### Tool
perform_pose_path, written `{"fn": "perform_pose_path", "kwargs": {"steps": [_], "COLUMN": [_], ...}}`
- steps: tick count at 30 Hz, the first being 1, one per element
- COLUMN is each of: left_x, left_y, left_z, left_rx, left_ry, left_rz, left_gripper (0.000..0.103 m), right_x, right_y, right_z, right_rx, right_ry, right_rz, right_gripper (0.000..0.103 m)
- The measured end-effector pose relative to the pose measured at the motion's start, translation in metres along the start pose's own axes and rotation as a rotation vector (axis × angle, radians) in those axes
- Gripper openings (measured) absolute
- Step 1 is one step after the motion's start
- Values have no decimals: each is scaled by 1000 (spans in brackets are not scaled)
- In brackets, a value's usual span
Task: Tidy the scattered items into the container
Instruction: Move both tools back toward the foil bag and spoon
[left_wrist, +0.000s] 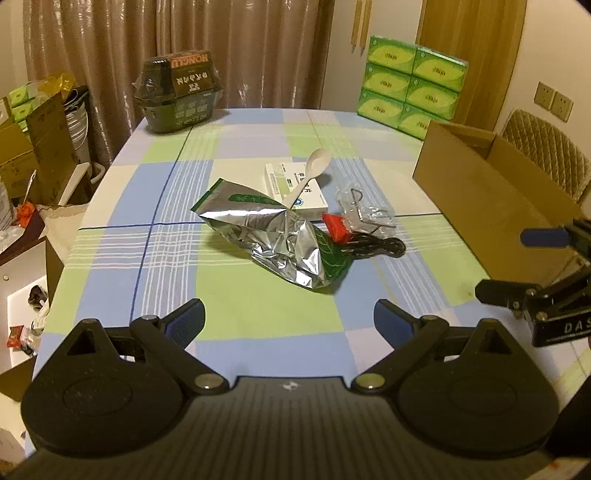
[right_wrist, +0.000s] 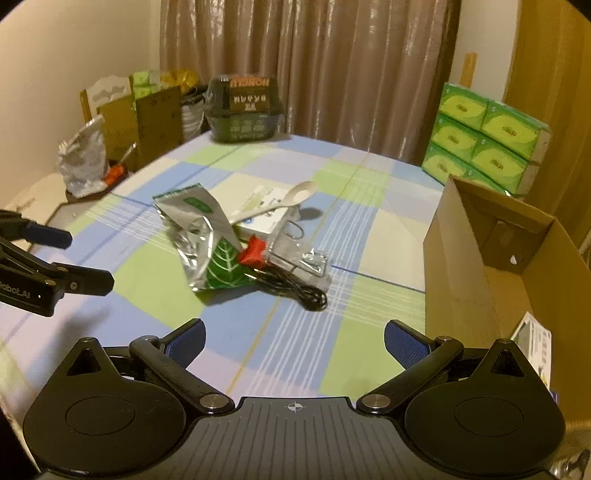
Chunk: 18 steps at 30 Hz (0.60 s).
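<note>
1. At the bottom of the left wrist view, the left gripper (left_wrist: 289, 321) hung over the checked tablecloth (left_wrist: 258, 314) with its jaws wide and nothing between the blue pads (left_wrist: 188, 319). Bare cloth filled the lower middle of the frame up to the pile.
2. The right gripper (right_wrist: 294, 338) stood the same way in its own view, jaws wide and empty, with open cloth ahead of it.
3. Each view caught the other tool at its side edge: the right gripper at the right edge of the left view (left_wrist: 517, 264), the left gripper at the left edge of the right view (right_wrist: 77, 258). Both showed parted fingers.
4. The cardboard box (left_wrist: 491, 192) stood on the table at the right of both frames. Only the right wrist view looked into its open top, where a printed carton (right_wrist: 535, 343) showed at the lower right.
5. The scattered items lay in one heap at the centre of both frames, well apart from the grippers and near the box.
6. A crumpled silver foil pouch (left_wrist: 273, 236) with green leaf print lay nearest. A red packet (left_wrist: 335, 227) and a coiled black cable (left_wrist: 376, 248) touched its right end.
7. Behind them a white flat box (left_wrist: 295, 190) carried a white plastic spoon (left_wrist: 306, 175) lying across it. A clear plastic bag (left_wrist: 364, 208) of small metal parts lay just beside.
8. At the far table edge stood a dark wrapped container (left_wrist: 179, 92), upper left, and stacked green tissue packs (left_wrist: 410, 85), upper right, before brown curtains (left_wrist: 221, 44).
9. Only the right view showed a silver bag (right_wrist: 83, 162) off the table at the left.
</note>
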<state>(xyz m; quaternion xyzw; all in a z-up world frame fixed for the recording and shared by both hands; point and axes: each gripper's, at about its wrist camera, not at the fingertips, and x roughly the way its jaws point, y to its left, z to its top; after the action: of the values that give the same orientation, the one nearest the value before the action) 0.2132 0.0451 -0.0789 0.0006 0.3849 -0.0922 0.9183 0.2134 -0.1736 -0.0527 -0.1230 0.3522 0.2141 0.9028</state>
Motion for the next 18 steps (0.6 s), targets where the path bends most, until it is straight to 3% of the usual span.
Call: {"fn": "perform_pose_path", "kwargs": {"steps": [7, 12, 18], "left_x": [44, 70, 91], "left_y": [4, 1, -3], "left_z": [7, 13, 25], "left_rx": [-6, 14, 92], "left_ry": [20, 5, -41], "left_rz": [-13, -17, -15], "left_gripper": [96, 96, 96], "right_x": [40, 64, 88], "right_y": [-7, -25, -31], "right_z": [6, 10, 9], "right_rx": [-64, 92, 176], "right_ry": [19, 33, 38], "right_rz": [-19, -11, -1], "right_gripper": [101, 101, 100]}}
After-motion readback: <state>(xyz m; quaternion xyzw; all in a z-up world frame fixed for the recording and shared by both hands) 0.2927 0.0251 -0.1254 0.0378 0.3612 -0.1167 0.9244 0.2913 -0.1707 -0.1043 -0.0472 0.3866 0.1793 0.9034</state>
